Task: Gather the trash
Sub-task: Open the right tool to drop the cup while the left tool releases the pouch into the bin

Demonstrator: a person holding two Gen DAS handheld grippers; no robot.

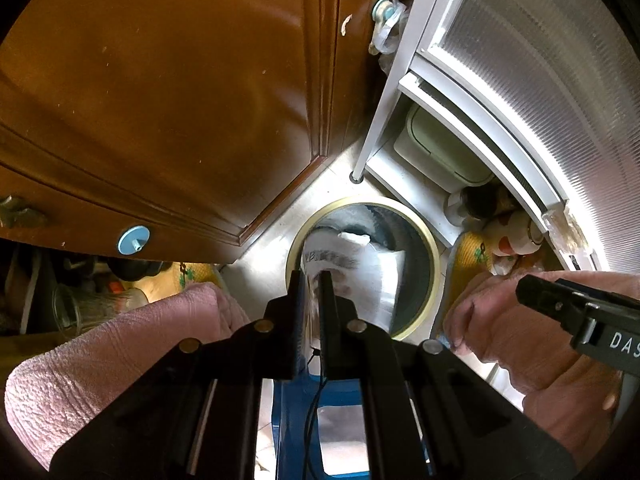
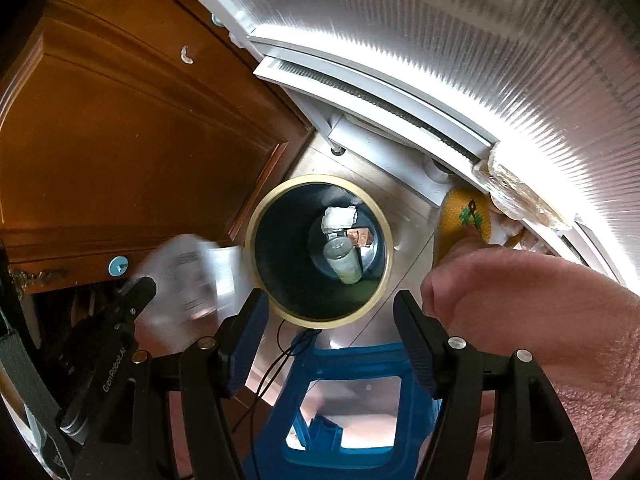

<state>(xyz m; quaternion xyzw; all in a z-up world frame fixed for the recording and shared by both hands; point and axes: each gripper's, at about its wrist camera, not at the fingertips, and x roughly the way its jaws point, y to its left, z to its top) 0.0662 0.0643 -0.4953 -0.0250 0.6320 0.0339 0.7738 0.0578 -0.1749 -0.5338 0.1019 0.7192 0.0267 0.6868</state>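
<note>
A round dark trash bin with a pale yellow rim (image 1: pixel 434 256) (image 2: pixel 256 224) stands on the floor. My left gripper (image 1: pixel 311 276) is shut on a clear plastic wrapper with print (image 1: pixel 360 272) and holds it over the bin's mouth. In the right wrist view the left gripper (image 2: pixel 140 284) and the blurred wrapper (image 2: pixel 188 276) are at the bin's left edge. My right gripper (image 2: pixel 328 300) is open and empty above the bin's near rim. Inside the bin lie a clear cup (image 2: pixel 344 260), white paper (image 2: pixel 340 216) and a brown scrap (image 2: pixel 362 236).
A brown wooden cabinet door (image 1: pixel 180 100) (image 2: pixel 120 140) is on the left, a white-framed ribbed glass door (image 1: pixel 540 60) (image 2: pixel 440 40) on the right. A blue stool (image 2: pixel 352 368) stands below the grippers. Yellow slippers (image 2: pixel 464 216) lie right of the bin.
</note>
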